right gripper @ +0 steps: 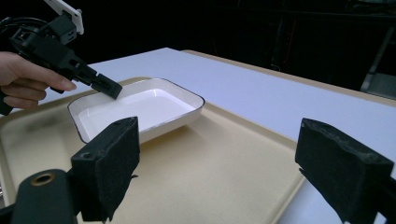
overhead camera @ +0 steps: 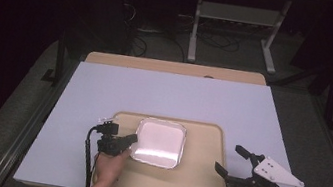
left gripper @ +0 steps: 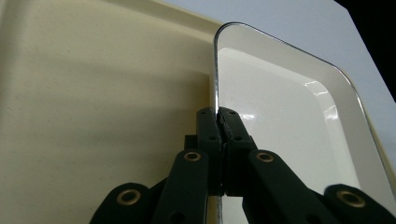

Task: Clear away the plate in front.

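The white dish [overhead camera: 159, 142], a shallow rectangular one with a thin dark rim, sits on the beige tray [overhead camera: 196, 179], toward the tray's far left part. The left gripper [overhead camera: 131, 139] has its jaws pressed together on the dish's left rim; in the left gripper view [left gripper: 218, 122] the pads meet right over the thin edge, one inside the dish and one outside. Pinching the lip this way looks like a grip meant for lifting or dragging the dish, since the rim is the only part thin enough to take between the pads. The right gripper [overhead camera: 232, 159] hangs over the tray's right edge, well apart from the dish, its jaws spread wide with nothing between them, seemingly waiting its turn. The tray rests on a white table [overhead camera: 169, 96].
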### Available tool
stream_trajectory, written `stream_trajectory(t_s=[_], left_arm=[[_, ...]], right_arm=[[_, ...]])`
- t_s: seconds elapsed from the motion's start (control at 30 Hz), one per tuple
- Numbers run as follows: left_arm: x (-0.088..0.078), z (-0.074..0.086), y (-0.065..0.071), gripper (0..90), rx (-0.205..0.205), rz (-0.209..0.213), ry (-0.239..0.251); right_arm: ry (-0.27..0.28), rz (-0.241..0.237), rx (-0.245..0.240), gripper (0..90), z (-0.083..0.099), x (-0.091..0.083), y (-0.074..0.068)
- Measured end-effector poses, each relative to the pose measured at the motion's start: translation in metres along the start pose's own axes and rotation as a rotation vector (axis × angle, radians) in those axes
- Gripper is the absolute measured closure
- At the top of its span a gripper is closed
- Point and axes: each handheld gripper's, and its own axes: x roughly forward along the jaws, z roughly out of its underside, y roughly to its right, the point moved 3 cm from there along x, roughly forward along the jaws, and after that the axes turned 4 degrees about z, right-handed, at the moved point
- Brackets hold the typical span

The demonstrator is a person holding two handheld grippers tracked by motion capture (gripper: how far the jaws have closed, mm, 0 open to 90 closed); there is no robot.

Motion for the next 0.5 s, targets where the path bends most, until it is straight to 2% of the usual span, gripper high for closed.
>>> stream_trajectory(t_s=[0.07, 0.17, 0.5], left_arm=[[0.000, 0.002, 0.002, 88.7, 0.006, -0.013, 0.003], [0.000, 0.005, 0.004, 88.7, 0.019, -0.056, 0.016], [0.008, 0.020, 0.005, 88.0, -0.022, -0.085, 0.008]], right_arm=[[0.002, 0.000, -0.003, 13.1, 0.000, 0.000, -0.001], [0.002, 0.000, -0.001, 13.1, 0.000, -0.001, 0.000], [0.005, -0.002, -0.001, 13.0, -0.001, -0.002, 0.000]])
